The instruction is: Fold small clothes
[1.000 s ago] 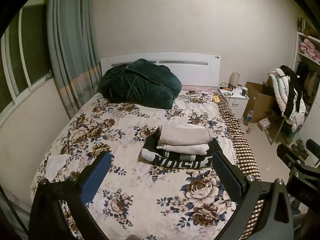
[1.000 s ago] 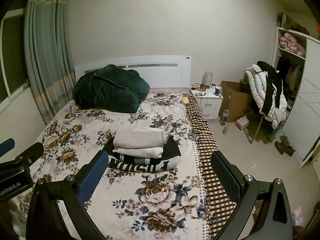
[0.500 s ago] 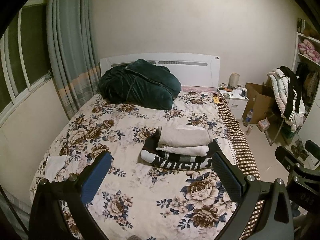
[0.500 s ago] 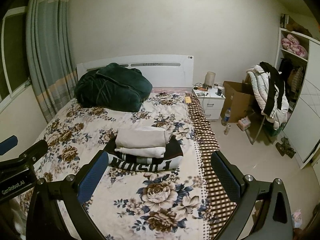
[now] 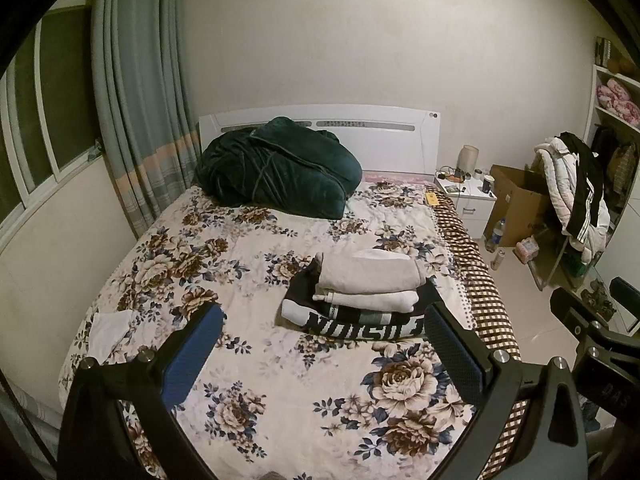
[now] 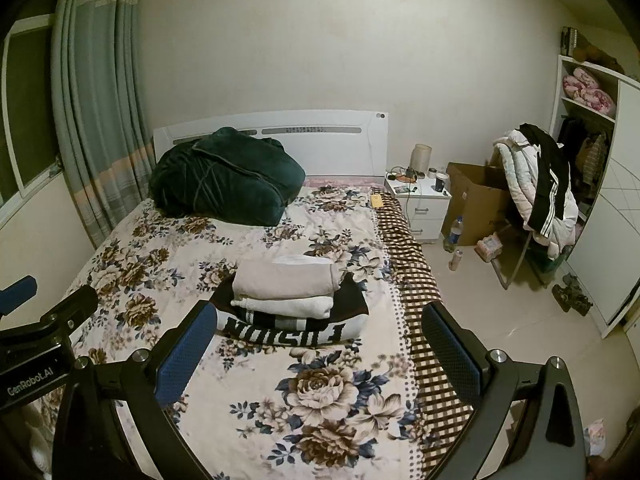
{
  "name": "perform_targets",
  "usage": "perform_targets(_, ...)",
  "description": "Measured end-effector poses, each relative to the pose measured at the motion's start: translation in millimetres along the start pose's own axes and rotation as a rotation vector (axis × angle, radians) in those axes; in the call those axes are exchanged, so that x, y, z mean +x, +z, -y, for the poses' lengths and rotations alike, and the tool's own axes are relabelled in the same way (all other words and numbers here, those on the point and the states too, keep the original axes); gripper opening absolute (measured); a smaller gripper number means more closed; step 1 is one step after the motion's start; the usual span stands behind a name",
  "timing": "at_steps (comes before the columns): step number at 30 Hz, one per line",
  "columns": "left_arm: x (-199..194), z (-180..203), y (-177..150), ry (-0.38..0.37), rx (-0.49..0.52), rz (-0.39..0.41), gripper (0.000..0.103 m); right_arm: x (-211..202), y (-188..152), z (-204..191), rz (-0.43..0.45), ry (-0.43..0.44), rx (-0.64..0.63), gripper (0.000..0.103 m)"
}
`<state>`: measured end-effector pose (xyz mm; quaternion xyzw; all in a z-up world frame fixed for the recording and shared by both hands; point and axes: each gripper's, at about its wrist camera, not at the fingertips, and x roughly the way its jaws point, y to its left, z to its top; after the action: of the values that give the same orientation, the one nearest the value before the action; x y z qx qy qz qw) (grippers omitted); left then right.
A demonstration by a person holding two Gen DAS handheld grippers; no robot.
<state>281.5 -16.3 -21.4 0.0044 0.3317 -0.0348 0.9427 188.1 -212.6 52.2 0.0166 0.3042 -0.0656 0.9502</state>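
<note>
With both the left hand-held gripper (image 5: 320, 356) and the right hand-held gripper (image 6: 320, 350) wide and empty above the bed (image 6: 248, 396), a careless pinch could topple the folded clothes stack (image 6: 290, 304) at its middle.

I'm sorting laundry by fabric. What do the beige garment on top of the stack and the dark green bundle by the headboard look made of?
The beige garment looks like matte, soft knit, perhaps cotton fleece: thick rounded folds, no sheen. The green bundle looks plush, velvety fleece: deep pile with soft highlights along its creases.
</note>
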Motion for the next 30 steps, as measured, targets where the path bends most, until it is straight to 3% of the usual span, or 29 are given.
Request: perform_targets(30,-0.1,-4.2,0.7,0.002,0.001,0.002,0.103,1.3,-6.1,-8.5,-0.003,0.006,0.004,0.103)
